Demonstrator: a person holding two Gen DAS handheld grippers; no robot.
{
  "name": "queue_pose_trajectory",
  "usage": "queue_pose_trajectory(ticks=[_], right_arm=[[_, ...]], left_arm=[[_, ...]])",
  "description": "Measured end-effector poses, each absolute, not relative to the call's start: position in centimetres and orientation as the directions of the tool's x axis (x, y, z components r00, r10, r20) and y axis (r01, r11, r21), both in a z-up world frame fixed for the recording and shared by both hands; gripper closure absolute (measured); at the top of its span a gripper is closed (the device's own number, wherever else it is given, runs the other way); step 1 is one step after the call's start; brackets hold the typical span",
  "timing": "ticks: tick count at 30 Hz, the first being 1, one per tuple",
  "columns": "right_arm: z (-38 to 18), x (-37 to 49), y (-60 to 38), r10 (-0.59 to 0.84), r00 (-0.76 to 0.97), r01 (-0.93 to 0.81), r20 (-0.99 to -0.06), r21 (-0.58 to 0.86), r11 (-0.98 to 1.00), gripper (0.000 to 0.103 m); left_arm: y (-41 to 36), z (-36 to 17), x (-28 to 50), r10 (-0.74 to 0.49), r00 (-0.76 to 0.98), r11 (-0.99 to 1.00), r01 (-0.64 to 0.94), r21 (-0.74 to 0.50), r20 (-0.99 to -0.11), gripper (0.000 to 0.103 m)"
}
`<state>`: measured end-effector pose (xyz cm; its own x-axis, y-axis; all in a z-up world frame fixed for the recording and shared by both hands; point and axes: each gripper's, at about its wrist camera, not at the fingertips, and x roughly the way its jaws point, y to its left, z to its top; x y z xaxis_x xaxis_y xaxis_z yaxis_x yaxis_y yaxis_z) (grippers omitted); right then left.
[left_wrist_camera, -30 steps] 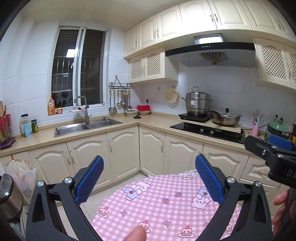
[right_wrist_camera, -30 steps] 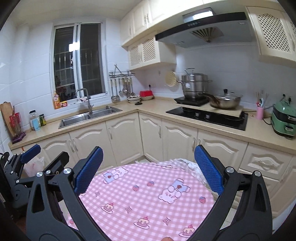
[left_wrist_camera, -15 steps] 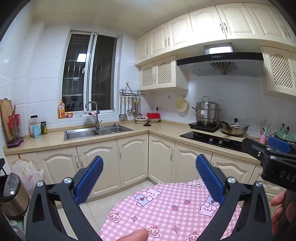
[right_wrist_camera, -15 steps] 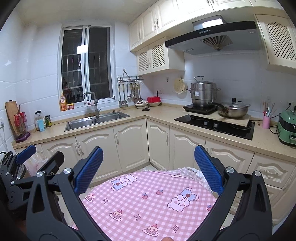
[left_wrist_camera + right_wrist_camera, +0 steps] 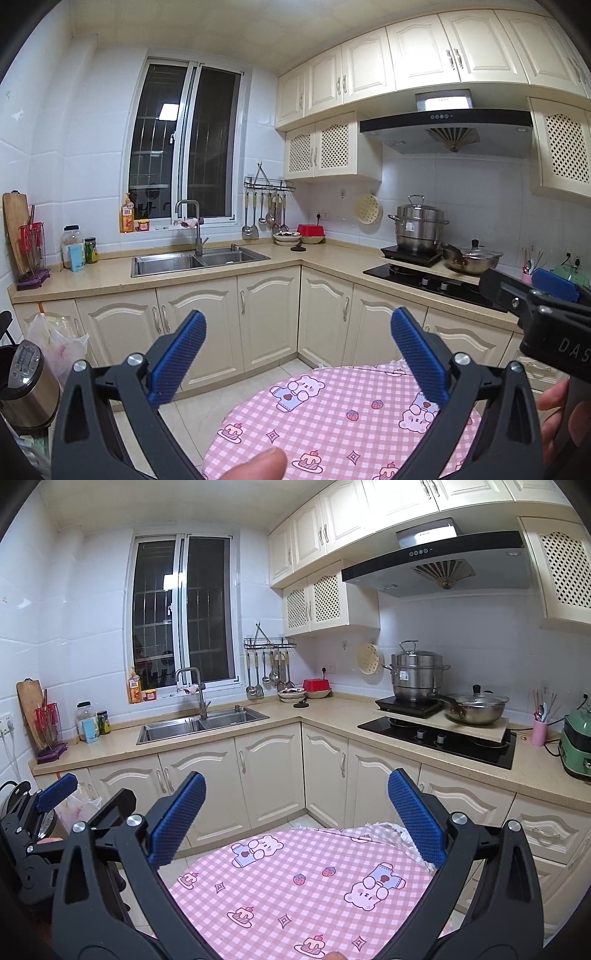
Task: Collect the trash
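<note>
My left gripper (image 5: 297, 352) is open and empty, held above a round table with a pink checked cloth (image 5: 343, 421). My right gripper (image 5: 295, 812) is open and empty above the same cloth (image 5: 295, 890). Each gripper shows in the other's view: the right one at the right edge of the left wrist view (image 5: 539, 299), the left one at the left edge of the right wrist view (image 5: 55, 812). No trash shows on the cloth. A white plastic bag (image 5: 55, 343) hangs on a cabinet at the left.
An L-shaped counter (image 5: 325, 709) carries a double sink (image 5: 199, 723), a hob (image 5: 436, 738) with a steamer pot (image 5: 415, 675) and a pan (image 5: 472, 705), and a green appliance (image 5: 576, 738). A rice cooker (image 5: 22, 384) stands low at the left.
Both grippers have tilted upward: the table has dropped lower in both views and more of the upper cabinets and ceiling shows. Both stay open.
</note>
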<state>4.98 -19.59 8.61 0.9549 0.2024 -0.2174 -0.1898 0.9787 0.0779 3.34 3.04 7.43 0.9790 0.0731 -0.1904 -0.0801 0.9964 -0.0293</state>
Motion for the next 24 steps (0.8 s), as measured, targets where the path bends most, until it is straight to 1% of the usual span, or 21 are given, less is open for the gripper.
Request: queue_pose_trajectory(ticks=[4, 12, 17, 24], right_arm=[[8.63, 5.08, -19.48, 0.205, 0.954, -0.192, -0.217, 0.079, 0.978, 0.006], [8.6, 5.31, -19.52, 0.208, 0.954, -0.194, -0.218, 0.083, 0.977, 0.006], [8.4, 5.45, -19.49, 0.208, 0.952, -0.193, -0.223, 0.088, 0.977, 0.006], [8.12, 5.74, -19.59, 0.212, 0.951, -0.194, -0.225, 0.098, 0.976, 0.006]], left_arm=[[3.1, 7.42, 3.42, 0.063, 0.979, 0.997, -0.072, -0.041, -0.196, 0.005], [2.78, 7.44, 3.63, 0.068, 0.978, 0.997, -0.074, -0.024, -0.198, 0.005], [2.68, 7.32, 3.35, 0.063, 0.982, 0.997, -0.069, -0.026, -0.18, 0.005], [2.22, 7.51, 3.58, 0.085, 0.979, 0.996, -0.089, -0.013, -0.184, 0.005]])
